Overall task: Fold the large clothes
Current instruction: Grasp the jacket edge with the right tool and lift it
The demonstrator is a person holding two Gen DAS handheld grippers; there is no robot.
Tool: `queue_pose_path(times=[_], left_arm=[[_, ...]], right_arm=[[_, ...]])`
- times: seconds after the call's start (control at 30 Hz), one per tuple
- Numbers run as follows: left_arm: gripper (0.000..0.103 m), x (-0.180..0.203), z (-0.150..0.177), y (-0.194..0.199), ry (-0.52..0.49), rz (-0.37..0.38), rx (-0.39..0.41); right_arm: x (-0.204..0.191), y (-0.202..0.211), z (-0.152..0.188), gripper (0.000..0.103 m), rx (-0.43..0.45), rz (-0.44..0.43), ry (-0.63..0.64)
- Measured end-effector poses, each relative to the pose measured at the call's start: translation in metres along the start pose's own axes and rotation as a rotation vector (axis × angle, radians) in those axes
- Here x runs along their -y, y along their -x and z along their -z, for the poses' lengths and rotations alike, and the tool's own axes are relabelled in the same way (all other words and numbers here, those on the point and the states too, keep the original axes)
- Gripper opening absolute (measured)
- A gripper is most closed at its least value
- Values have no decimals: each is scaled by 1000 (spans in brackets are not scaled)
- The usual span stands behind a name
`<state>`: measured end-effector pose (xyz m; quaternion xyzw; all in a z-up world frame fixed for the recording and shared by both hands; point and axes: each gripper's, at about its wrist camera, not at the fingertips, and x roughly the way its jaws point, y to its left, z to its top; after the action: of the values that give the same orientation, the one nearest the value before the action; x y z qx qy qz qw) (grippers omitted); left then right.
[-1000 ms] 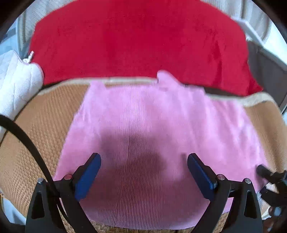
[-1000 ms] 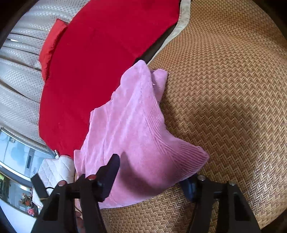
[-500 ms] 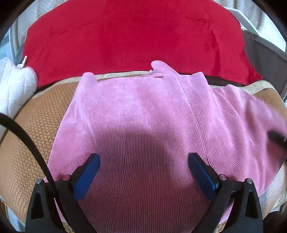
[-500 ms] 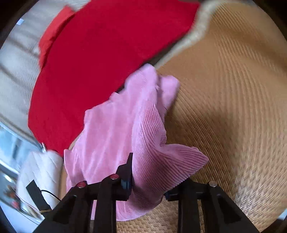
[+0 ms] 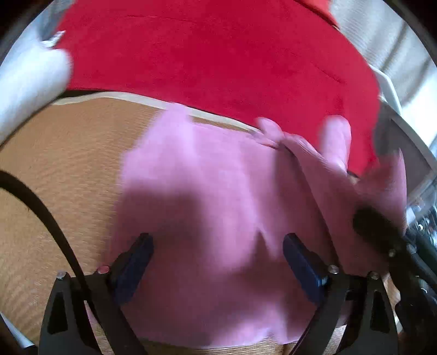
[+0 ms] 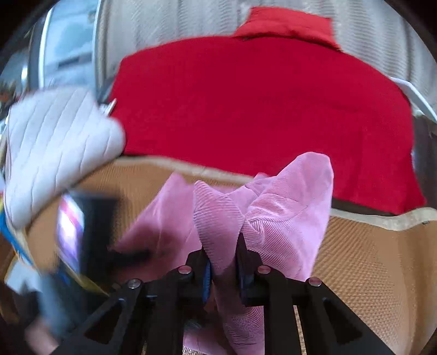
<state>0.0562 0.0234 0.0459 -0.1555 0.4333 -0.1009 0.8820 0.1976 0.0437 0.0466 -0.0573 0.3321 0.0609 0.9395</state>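
Under the right gripper (image 6: 222, 262), closing on pink garment (image 5: 218, 191), folds hide its edge (blurred); left gripper (image 5: 217, 266) closing, nothing gripped; red blanket (image 6: 259, 109) behind.

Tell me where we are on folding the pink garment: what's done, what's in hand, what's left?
Done: the pink garment lies spread on the woven mat. In hand: the right gripper is closing on a bunched edge lifted off the mat, with cloth between its pads. The left gripper hovers wide apart over the body, gripping nothing. Left: no finished fold shows yet, so nearly all the folding.

Woven tan mat (image 5: 62, 169) beside red blanket (image 6: 259, 103), pale curtains (image 6: 191, 19) behind
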Motion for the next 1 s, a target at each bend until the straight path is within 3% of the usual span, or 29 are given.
queue_pose_path(times=[0.13, 0.3, 0.37, 0.43, 0.53, 0.7, 0.73, 0.87, 0.97, 1.0], left_arm=[[94, -30, -18, 7, 177, 173, -30], [94, 0, -61, -20, 153, 396, -180], [94, 24, -81, -38, 145, 489, -274], [95, 39, -100, -52, 135, 512, -313], [95, 68, -103, -80, 39, 468, -437], [95, 98, -98, -91, -98, 385, -473], [91, 102, -95, -97, -119, 361, -493], [41, 121, -87, -112, -244, 294, -537], [22, 131, -87, -97, -312, 317, -492], [20, 131, -88, -89, -332, 330, -466]], right_arm=[[14, 3, 6, 15, -1, -33, -55], [29, 28, 36, 15, 52, -34, -47], [26, 30, 45, 15, 68, -32, -22], [26, 38, 49, 15, 80, -34, -1], [19, 43, 56, 15, 101, -32, 52], [7, 42, 64, 15, 120, -42, 97], [5, 42, 65, 15, 121, -44, 100], [4, 41, 70, 15, 123, -49, 101], [3, 42, 74, 15, 126, -51, 116], [4, 45, 75, 15, 133, -54, 116]])
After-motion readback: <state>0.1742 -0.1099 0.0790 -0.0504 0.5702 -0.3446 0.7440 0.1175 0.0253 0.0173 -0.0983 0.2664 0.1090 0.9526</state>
